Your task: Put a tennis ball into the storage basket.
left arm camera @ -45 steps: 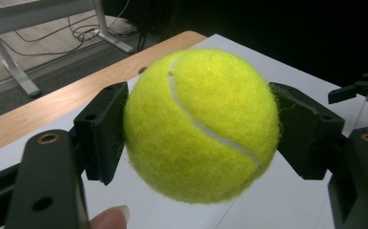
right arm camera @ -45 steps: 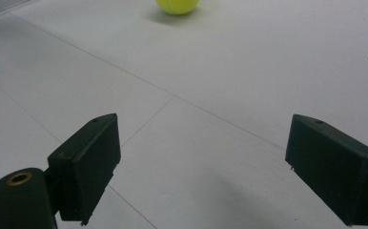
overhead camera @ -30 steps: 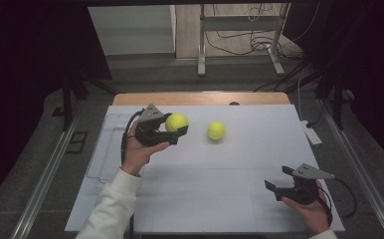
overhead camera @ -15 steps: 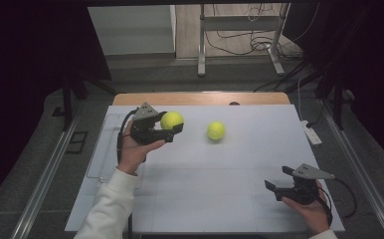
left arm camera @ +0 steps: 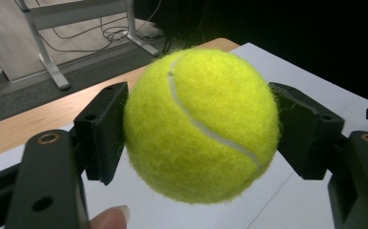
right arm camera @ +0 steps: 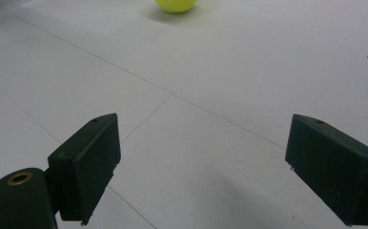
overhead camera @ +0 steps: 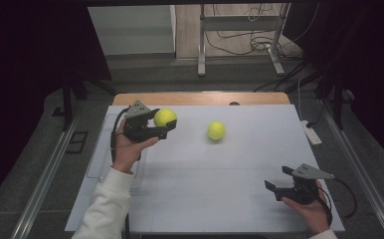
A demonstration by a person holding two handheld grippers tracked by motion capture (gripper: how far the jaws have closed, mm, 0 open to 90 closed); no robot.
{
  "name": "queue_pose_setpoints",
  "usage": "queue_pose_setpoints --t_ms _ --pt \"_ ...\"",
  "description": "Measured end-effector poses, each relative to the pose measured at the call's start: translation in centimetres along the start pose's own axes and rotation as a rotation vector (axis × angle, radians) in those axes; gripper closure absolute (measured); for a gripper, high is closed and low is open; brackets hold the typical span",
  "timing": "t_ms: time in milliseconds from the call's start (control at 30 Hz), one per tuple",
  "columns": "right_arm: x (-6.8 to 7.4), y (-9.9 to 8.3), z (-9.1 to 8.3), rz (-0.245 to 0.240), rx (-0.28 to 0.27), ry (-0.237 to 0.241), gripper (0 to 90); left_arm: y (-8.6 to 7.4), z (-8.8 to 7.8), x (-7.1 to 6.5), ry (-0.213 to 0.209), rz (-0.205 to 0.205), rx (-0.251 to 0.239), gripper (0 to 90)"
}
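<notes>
Gripping a ball (overhead camera: 165, 117) squarely across its middle, the left tongs (overhead camera: 163, 125) hold it lifted above the far left of the desk (overhead camera: 205, 189), likely for carrying. The right tongs (overhead camera: 275, 185) gape empty near right; a second ball (overhead camera: 216, 130) rests mid-desk.

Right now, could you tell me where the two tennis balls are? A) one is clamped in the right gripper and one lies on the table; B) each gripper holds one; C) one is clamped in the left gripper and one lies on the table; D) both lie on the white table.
C: the left gripper has its pads pressed on one tennis ball, the other ball lies alone on the white table, and the right gripper stands open with nothing between its jaws.
</notes>
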State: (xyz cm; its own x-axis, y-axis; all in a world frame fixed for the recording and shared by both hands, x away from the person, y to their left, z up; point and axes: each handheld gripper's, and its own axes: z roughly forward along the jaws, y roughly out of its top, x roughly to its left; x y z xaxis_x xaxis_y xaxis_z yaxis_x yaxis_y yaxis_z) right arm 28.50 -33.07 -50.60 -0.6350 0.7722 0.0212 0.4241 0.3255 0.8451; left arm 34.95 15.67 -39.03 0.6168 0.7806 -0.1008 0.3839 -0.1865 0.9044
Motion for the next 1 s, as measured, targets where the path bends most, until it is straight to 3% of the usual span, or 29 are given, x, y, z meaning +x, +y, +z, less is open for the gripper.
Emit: queue_pose_setpoints --t_ms 1000 --pt "0.1 0.0 0.0 -0.003 0.001 -0.001 11.9 -0.5 -1.0 2.1 0.057 -0.042 -0.005 26.9"
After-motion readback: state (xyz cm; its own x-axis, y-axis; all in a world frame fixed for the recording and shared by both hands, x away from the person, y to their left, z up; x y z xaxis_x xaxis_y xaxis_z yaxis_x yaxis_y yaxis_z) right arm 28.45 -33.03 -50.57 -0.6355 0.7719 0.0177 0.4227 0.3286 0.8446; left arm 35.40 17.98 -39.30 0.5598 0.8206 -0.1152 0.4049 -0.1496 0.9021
